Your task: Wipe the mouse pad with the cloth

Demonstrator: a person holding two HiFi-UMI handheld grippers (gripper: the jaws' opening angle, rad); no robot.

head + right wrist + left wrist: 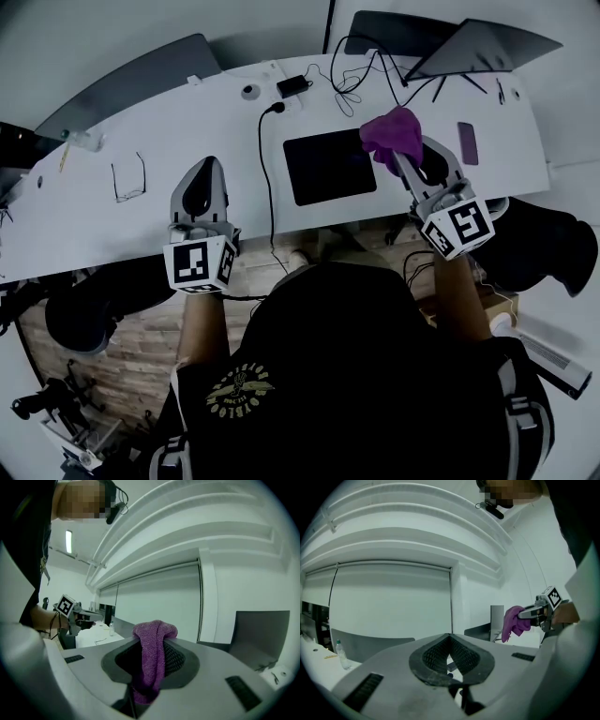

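- Our right gripper (154, 641) has its jaws pinched on the cloth (150, 667). A purple fold bulges up over the tips and the rest runs down between the pads, a deep bite that we judge should keep it from slipping during a wipe.
- In the head view the right gripper (405, 155) sits right of centre. The cloth (392, 131) is bunched at its tip, over the upper right corner of the pad (328, 167).
- Seen from the left gripper view, the cloth (513, 620) hangs loose from the right gripper (536, 612) at the right of the frame. It looks raised off the desk, so we take it that no wiping contact has been made yet.
- Our left gripper (450, 641) has its jaws pressed together at the tips with nothing between them.
- In the head view the left gripper (206, 169) is at lower left of centre, well apart from the pad. It seems parked there to stay out of the wiping path.
- The pad lies flat at the centre of the white desk (94, 216), dark and bare, so the whole face is open to the cloth.
- A black cable (267, 169) runs down the desk just left of the pad. We judge a leftward stroke could snag it.
- Glasses (128, 178) lie further left, clear of the work.
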